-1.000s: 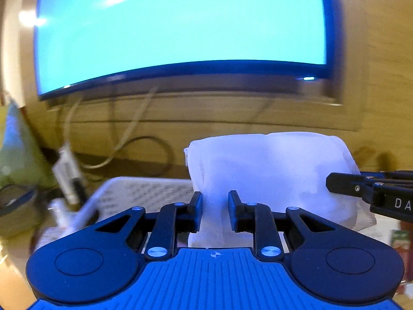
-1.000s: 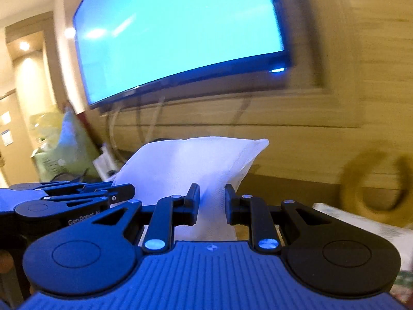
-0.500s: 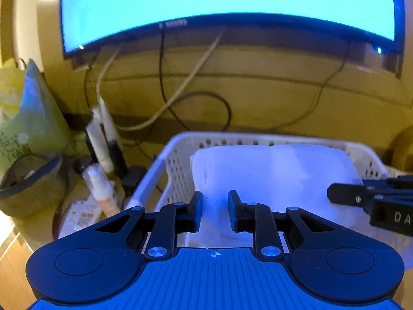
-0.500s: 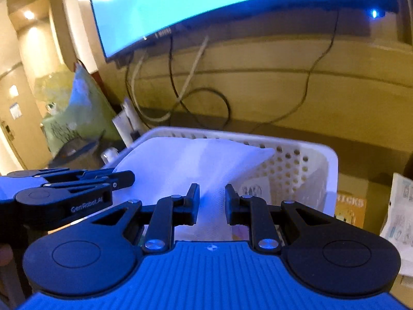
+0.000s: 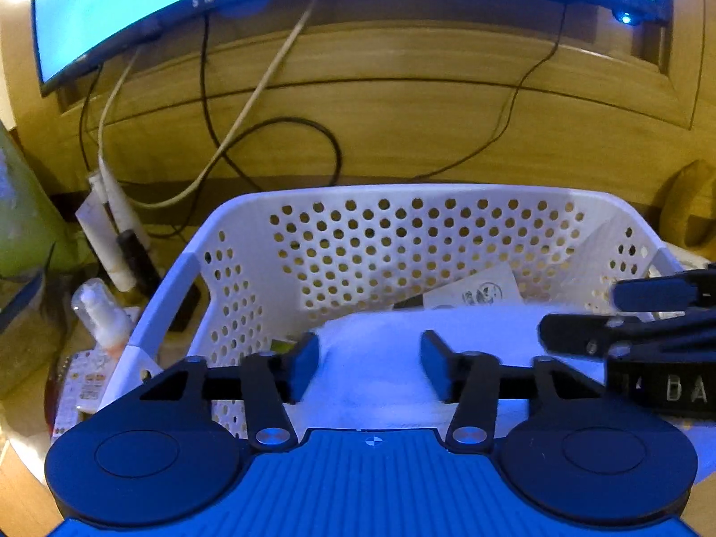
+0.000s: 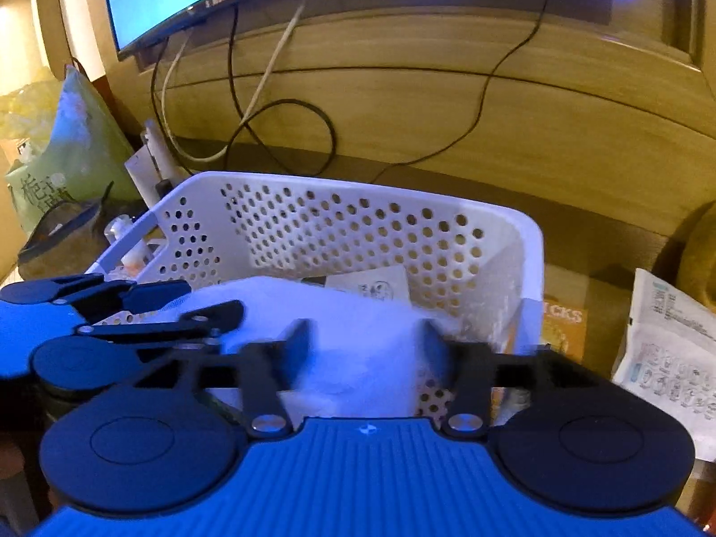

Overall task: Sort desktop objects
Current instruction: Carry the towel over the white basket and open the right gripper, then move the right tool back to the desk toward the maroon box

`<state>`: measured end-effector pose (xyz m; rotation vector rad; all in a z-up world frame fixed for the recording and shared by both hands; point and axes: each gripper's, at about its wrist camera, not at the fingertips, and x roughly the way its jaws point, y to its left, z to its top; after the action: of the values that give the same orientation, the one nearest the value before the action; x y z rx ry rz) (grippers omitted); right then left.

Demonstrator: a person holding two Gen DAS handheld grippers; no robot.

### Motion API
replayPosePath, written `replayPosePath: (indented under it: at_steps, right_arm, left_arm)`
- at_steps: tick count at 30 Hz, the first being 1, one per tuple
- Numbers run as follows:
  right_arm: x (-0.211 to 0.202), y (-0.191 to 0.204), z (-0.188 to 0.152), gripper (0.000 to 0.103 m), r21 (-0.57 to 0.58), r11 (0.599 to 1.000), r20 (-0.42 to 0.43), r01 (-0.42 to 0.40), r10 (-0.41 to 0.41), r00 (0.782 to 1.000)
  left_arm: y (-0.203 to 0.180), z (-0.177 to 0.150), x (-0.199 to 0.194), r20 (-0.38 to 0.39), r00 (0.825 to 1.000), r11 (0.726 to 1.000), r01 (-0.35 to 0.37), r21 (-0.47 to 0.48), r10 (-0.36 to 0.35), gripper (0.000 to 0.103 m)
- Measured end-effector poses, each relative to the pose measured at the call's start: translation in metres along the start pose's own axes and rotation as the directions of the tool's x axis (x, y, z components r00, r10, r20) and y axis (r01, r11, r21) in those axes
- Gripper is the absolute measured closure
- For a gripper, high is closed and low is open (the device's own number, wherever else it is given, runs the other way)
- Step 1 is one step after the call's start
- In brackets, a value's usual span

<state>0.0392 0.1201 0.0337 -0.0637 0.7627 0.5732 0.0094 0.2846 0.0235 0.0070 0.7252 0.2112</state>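
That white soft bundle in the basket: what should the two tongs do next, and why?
Probably draw both back and up. The white bundle lies inside the white basket, and the left tongs and right tongs both stand open around it, so it looks released.

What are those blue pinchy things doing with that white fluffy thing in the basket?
A person is tidying a desk with two hand-held tongs. The soft white fabric bundle now lies inside the white perforated plastic basket, on top of a small printed card. Both the left tongs and the right tongs are spread open around the bundle rather than squeezing it, so it looks like it has been let go. A small clear bottle stands outside the basket on the left.
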Motion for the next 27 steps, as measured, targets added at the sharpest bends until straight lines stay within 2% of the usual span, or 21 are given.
replayPosePath:
  at_steps: [2,4,9,11,17,21,27]
  right_arm:
    - [-0.003,0.0,-0.002,0.033,0.009,1.0,0.02,0.009,-0.009,1.0]
    - [-0.008,-0.002,-0.001,0.033,0.028,1.0,0.045,-0.011,0.01,0.999]
    - [-0.029,-0.007,0.006,0.033,0.054,0.998,0.145,-0.021,0.013,0.989]
    - [-0.039,-0.011,0.005,0.033,0.068,0.998,0.191,-0.019,0.006,0.982]
    - [-0.075,-0.034,-0.01,0.029,0.065,0.998,0.292,0.021,-0.039,0.956]
    - [-0.098,-0.072,-0.024,0.029,0.113,0.993,0.312,0.045,-0.079,0.947]
    - [-0.121,-0.141,-0.047,0.029,0.178,0.978,0.265,0.105,-0.151,0.952]
  left_arm:
    - [0.003,0.001,-0.001,0.004,1.0,1.0,-0.011,-0.008,0.011,0.018]
    - [0.006,0.001,-0.006,0.025,1.0,1.0,-0.001,-0.012,0.001,0.014]
    - [0.003,0.008,-0.02,0.078,0.997,1.0,0.007,-0.004,-0.007,0.011]
    - [-0.001,0.01,-0.026,0.099,0.995,1.0,0.015,-0.005,-0.015,0.008]
    - [-0.029,0.014,-0.047,0.148,0.988,0.999,0.046,0.005,-0.046,0.008]
    - [-0.057,0.015,-0.067,0.188,0.98,0.998,0.07,0.0,-0.068,0.007]
    - [-0.114,0.009,-0.088,0.22,0.969,0.994,0.105,0.025,-0.108,0.007]
